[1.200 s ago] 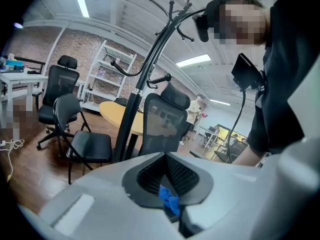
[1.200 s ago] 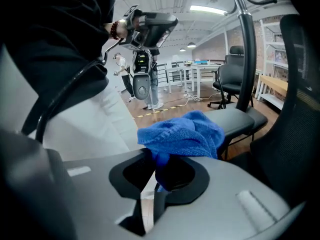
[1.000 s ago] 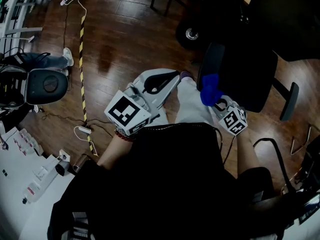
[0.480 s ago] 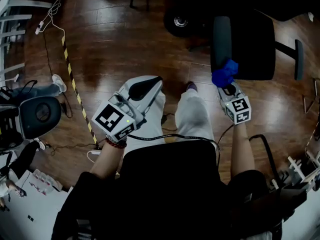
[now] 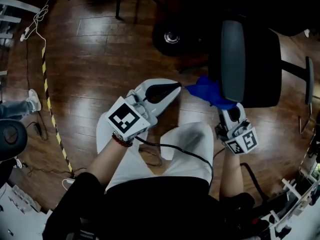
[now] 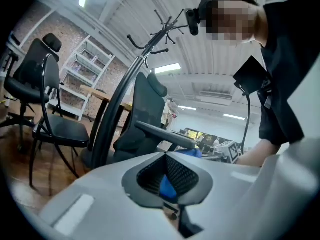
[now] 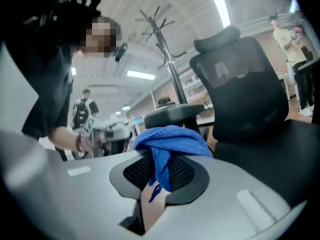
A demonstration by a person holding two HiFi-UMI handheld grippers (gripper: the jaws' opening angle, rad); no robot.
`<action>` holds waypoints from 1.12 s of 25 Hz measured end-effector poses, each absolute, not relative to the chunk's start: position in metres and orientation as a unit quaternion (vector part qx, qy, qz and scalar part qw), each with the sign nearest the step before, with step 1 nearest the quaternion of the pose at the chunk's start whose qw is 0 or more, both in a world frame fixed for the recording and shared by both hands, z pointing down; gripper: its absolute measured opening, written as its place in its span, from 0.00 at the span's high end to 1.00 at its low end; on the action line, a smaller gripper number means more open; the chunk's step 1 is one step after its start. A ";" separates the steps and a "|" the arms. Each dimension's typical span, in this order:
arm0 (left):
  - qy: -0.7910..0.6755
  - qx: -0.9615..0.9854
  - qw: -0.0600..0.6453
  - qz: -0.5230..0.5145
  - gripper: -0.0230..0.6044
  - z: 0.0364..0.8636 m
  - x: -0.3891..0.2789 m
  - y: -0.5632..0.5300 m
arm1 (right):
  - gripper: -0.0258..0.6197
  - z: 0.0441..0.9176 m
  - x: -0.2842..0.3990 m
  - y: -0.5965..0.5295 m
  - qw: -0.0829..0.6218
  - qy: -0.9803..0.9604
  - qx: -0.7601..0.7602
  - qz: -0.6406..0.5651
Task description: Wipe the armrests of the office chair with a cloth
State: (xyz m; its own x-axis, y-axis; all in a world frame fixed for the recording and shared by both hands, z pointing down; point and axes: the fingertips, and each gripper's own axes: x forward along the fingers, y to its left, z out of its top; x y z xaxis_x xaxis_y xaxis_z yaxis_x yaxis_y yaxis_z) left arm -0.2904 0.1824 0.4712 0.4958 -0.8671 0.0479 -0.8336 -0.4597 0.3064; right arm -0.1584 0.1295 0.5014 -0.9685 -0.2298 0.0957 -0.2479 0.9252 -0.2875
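While the right gripper (image 5: 226, 109) pinches the soft blue cloth (image 5: 206, 90) in its jaws, the long dark padded armrest (image 5: 233, 59) lies just ahead, running toward 12 o'clock.

Bunched blue cloth (image 5: 207, 90) just beside a grey armrest (image 5: 233, 54) of the black office chair (image 5: 263, 69).
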 end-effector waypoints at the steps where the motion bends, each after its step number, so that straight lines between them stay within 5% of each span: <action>1: -0.499 0.855 0.121 -0.069 0.95 0.480 -0.291 0.175 | 0.87 0.497 -0.161 0.125 -0.026 -0.981 0.116 0.152; 5: -0.497 0.862 0.039 -0.092 0.95 0.528 -0.292 0.157 | 0.87 0.486 -0.160 0.128 -0.196 -0.971 0.056 0.128; 11: -0.482 0.871 0.004 -0.097 0.95 0.563 -0.270 0.152 | 0.87 0.471 -0.175 0.111 -0.286 -0.953 0.032 0.094; 22: -0.492 0.869 -0.013 -0.054 0.95 0.583 -0.274 0.155 | 0.87 0.478 -0.206 0.060 -0.261 -0.944 0.172 0.108; 28: -0.474 0.876 0.008 -0.083 0.95 0.583 -0.270 0.153 | 0.87 0.487 -0.224 0.059 -0.212 -0.938 0.273 0.013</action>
State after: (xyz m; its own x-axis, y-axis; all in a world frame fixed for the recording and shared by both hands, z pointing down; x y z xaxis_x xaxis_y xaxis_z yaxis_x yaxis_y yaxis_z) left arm -0.2702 0.1529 0.5833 0.5364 -0.8325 -0.1384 -0.8298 -0.5502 0.0934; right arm -0.2239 0.0592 0.4870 -0.7610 -0.5177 -0.3910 -0.5065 0.8507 -0.1406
